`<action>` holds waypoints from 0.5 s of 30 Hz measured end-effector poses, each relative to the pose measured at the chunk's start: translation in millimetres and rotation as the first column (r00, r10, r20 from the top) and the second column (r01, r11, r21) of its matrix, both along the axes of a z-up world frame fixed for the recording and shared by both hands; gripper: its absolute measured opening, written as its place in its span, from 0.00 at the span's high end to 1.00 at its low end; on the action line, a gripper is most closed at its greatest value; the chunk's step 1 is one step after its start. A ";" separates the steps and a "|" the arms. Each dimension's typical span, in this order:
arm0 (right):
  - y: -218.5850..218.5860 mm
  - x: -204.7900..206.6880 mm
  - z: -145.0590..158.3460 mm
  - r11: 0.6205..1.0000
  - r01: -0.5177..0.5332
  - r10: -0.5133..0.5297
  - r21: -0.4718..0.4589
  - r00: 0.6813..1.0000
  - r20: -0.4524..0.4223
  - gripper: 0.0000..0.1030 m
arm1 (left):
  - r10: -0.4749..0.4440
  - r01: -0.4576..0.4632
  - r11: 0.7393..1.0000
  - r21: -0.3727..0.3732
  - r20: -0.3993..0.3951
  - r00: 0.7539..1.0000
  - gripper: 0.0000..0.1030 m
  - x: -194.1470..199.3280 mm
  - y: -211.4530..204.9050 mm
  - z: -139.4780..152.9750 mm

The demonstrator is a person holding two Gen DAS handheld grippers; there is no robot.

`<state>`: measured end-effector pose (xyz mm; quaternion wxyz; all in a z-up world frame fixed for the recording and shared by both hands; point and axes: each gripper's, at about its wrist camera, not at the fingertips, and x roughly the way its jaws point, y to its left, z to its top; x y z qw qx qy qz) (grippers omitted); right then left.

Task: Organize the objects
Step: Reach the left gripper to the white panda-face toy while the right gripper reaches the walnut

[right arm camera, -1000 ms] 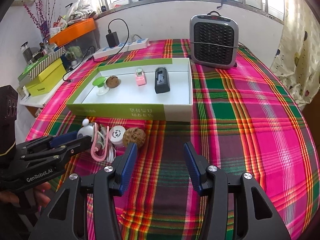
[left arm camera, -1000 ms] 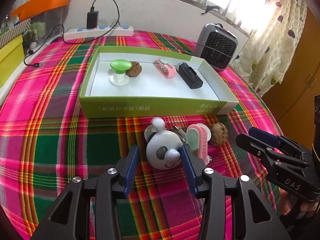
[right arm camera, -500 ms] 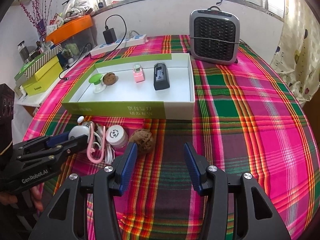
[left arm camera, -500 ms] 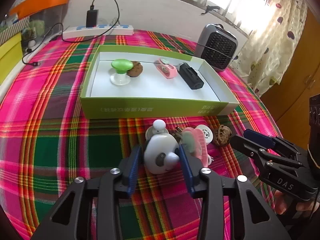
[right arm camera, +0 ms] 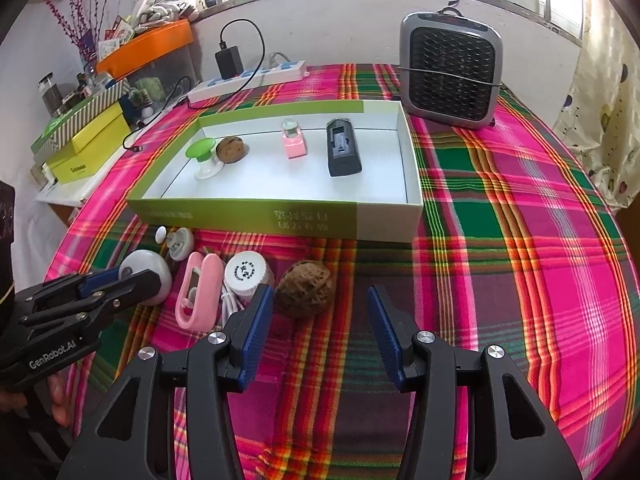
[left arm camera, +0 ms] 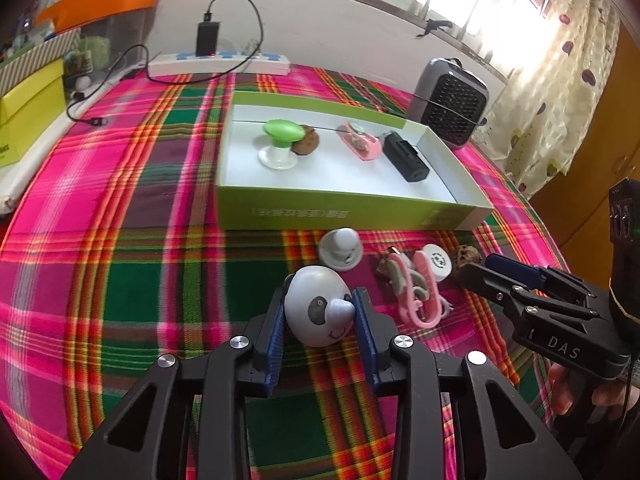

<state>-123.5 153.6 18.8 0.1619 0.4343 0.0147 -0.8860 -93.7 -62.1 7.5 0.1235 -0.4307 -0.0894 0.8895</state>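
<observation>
Left gripper (left arm camera: 320, 322): jaws just closed onto panda toy (left arm camera: 319, 307) | green box (left arm camera: 344, 214): straight ahead beyond it | right gripper (right arm camera: 320, 326): half-open, empty, walnut (right arm camera: 306, 288) just ahead-left

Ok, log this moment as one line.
left gripper: just closed on panda toy | right gripper: open, empty, near walnut | box: four items

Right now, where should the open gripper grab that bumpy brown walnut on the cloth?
Probably across the walnut's round middle, coming down from above. It lies alone just ahead of the right gripper, nearer its left finger, and the white round cap sits close beside it, so shift left first.
</observation>
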 end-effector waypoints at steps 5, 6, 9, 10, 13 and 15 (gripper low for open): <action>-4.1 -3.2 -2.7 1.000 -0.004 0.004 0.005 1.000 0.008 0.51 | 0.013 -0.013 1.000 0.005 0.001 1.000 0.71 0.6 -7.8 -0.5; -5.1 -3.8 -3.4 1.000 -0.004 0.004 0.005 1.000 0.010 0.51 | 0.016 -0.016 1.000 0.007 0.001 1.000 0.71 0.5 -9.4 -0.8; -7.4 -6.8 -6.2 1.000 -0.004 0.004 0.015 1.000 0.015 0.51 | 0.016 -0.016 1.000 0.016 0.004 1.000 0.71 -0.5 -10.3 -1.2; -7.6 -7.8 -7.3 1.000 -0.003 0.003 0.016 1.000 0.017 0.51 | 0.015 -0.015 1.000 0.015 0.002 1.000 0.71 -0.6 -10.1 -1.2; -8.0 -10.0 -7.8 1.000 -0.002 0.002 0.023 1.000 0.011 0.51 | 0.014 -0.014 1.000 0.018 0.000 1.000 0.70 -1.2 -10.4 -1.2; -8.5 -10.9 -7.9 0.999 -0.005 0.004 0.033 1.000 0.004 0.51 | 0.014 -0.014 1.000 0.018 -0.001 1.000 0.70 -1.3 -10.7 -1.3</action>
